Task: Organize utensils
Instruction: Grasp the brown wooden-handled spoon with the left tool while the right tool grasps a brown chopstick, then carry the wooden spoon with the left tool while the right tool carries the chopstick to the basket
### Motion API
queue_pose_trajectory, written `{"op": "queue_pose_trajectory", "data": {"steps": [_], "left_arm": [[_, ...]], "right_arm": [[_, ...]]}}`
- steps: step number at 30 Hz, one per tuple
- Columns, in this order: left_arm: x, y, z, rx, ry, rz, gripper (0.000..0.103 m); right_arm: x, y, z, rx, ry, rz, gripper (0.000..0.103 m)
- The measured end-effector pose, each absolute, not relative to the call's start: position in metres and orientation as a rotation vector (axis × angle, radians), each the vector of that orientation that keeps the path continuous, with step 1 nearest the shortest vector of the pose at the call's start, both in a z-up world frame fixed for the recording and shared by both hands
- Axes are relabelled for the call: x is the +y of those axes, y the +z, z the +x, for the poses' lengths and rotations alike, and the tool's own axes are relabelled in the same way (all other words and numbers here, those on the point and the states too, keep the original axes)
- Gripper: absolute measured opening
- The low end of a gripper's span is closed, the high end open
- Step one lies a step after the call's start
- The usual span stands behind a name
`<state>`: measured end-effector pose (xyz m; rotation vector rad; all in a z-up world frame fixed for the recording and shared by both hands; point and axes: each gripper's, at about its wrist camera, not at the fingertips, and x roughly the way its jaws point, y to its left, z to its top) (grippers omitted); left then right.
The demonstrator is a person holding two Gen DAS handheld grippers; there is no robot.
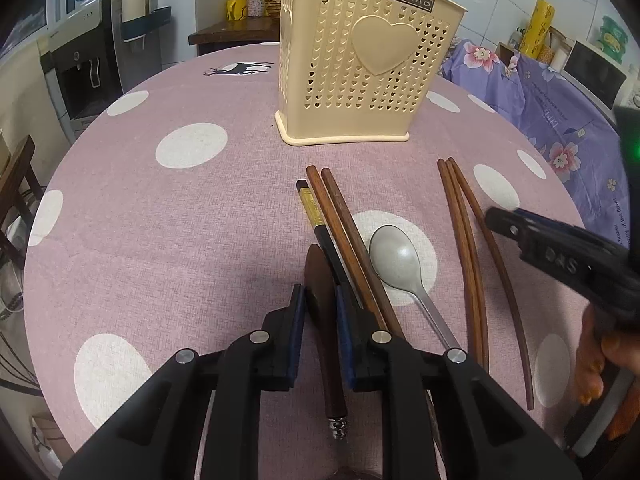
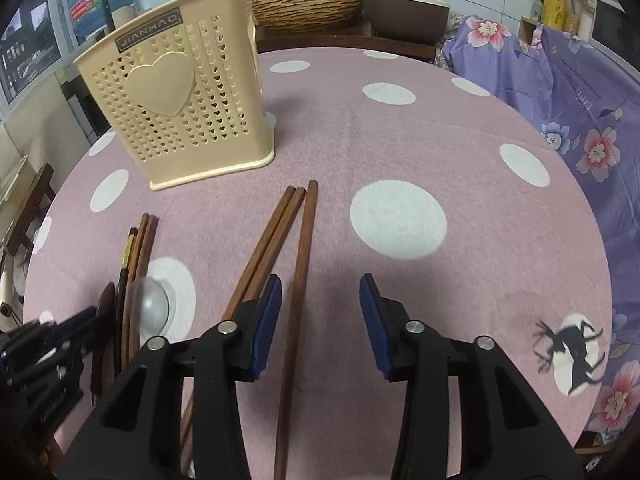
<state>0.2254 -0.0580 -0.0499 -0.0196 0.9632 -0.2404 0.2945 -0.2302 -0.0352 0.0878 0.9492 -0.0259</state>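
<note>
My left gripper [image 1: 320, 294] is shut on the bowl end of a dark wooden spoon [image 1: 318, 268] that lies on the table. To its right lie a black chopstick with a gold band [image 1: 311, 210], two brown chopsticks [image 1: 340, 232] and a grey metal spoon [image 1: 394, 258]. Three more brown chopsticks [image 1: 464, 240] lie further right. My right gripper [image 2: 320, 300] is open low over the cloth. One of those chopsticks [image 2: 302, 256] runs between its fingers, close to the left pad [image 2: 268, 312] and untouched. The cream utensil holder [image 1: 360, 72] stands upright behind them.
The round table [image 1: 160, 220] has a pink cloth with white dots. A purple floral cover [image 2: 580, 120] lies to the right. A wicker basket [image 2: 308, 6] and a cooker [image 2: 404, 4] stand behind the table. A water dispenser [image 1: 80, 64] stands at the left.
</note>
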Motion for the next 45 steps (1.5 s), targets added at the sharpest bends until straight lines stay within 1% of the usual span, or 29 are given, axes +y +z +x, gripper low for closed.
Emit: {"op": "queue_pose_trajectory", "data": {"steps": [2,6,13,16,18,20,21,26,29,33,38,45], "left_arm": [[-0.058,-0.05,0.225,0.964,-0.241,-0.02,0.017],[-0.058,-0.05,0.226,0.962,-0.245,-0.018,0.017],[-0.058,-0.049,0.231,0.964,-0.249,-0.014,0.017],[-0.057,-0.049,0.233,0.967,-0.251,-0.017,0.017],[-0.058,-0.049,0.233,0.965,-0.25,-0.015,0.017],[-0.057,-0.049,0.233,0.962,-0.248,-0.014,0.017],[-0.058,-0.05,0.234,0.961,-0.247,-0.014,0.017],[-0.058,-0.05,0.234,0.957,-0.244,-0.008,0.017],[-0.058,-0.049,0.236,0.957,-0.243,-0.007,0.017],[-0.053,-0.044,0.238,0.936,-0.241,-0.014,0.017],[-0.042,-0.016,0.23,0.857,-0.261,-0.038,0.016],[-0.019,0.034,0.206,0.722,-0.286,-0.072,0.016]], "right_arm": [[-0.23,-0.039,0.304,0.963,-0.035,0.089,0.031],[-0.229,-0.042,0.313,0.959,-0.035,0.096,0.027],[-0.229,-0.043,0.336,0.965,-0.027,0.124,0.024],[-0.229,-0.043,0.344,0.97,-0.036,0.124,0.02],[-0.228,-0.043,0.345,0.966,-0.048,0.11,0.015],[-0.227,-0.044,0.345,0.958,-0.055,0.099,0.013],[-0.226,-0.044,0.345,0.954,-0.062,0.085,0.009],[-0.23,-0.044,0.346,0.955,-0.049,0.101,0.008],[-0.238,-0.044,0.347,0.956,-0.024,0.159,0.008],[-0.244,-0.036,0.341,0.92,-0.006,0.193,0.008],[-0.251,-0.005,0.321,0.822,0.032,0.216,0.008],[-0.263,0.052,0.269,0.654,0.115,0.236,0.008]]}}
